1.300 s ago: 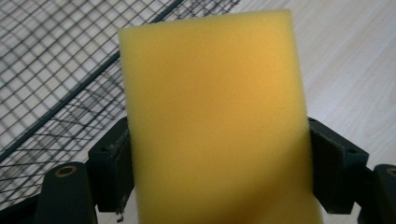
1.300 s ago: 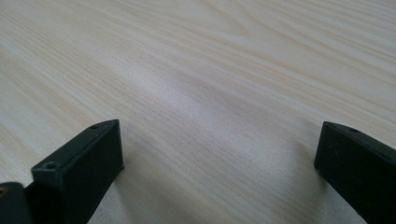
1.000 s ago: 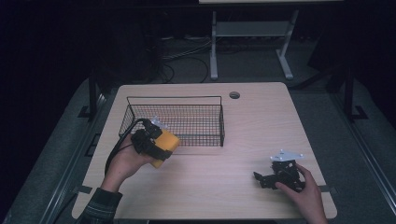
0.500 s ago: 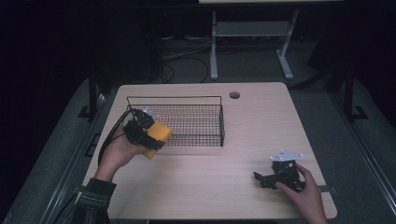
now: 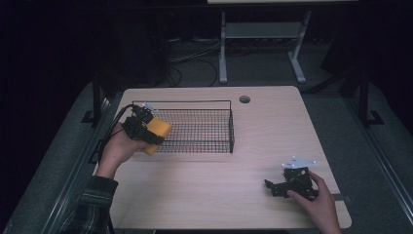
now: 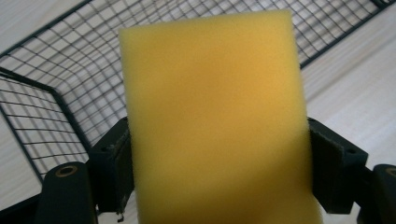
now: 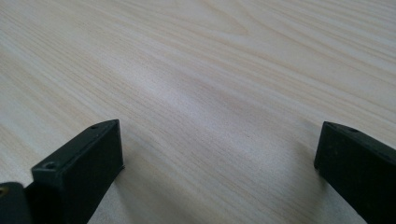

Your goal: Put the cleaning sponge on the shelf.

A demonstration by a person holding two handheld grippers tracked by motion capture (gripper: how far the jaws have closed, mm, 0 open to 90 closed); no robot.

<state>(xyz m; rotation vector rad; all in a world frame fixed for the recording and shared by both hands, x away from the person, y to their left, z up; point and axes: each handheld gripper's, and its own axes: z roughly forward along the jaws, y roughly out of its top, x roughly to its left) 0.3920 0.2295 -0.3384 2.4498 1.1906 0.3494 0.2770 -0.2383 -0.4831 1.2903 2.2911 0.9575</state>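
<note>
Yellow foam sponge block [image 6: 215, 121], rectangular, was clamped between the two black jaws of the left gripper [image 5: 146, 129], one jaw pressed against each long side. In the left gripper view the sponge stood upright in front of the black wire-mesh basket [image 6: 56, 84], with the mesh behind and below it. From the high view, the sponge [image 5: 157, 133] was held at the basket's [image 5: 204, 127] left end, at its near-left corner; whether it was inside the rim or just over it could not be told. The left hand [image 5: 117, 148] held the gripper raised off the light wooden table [image 5: 204, 185].

Right gripper [image 5: 285, 183]: jaws spread wide with nothing between them, bare wood grain below. It rested low on the table's near-right area, well apart from the basket, with the right hand [image 5: 316, 204] on it.
</note>
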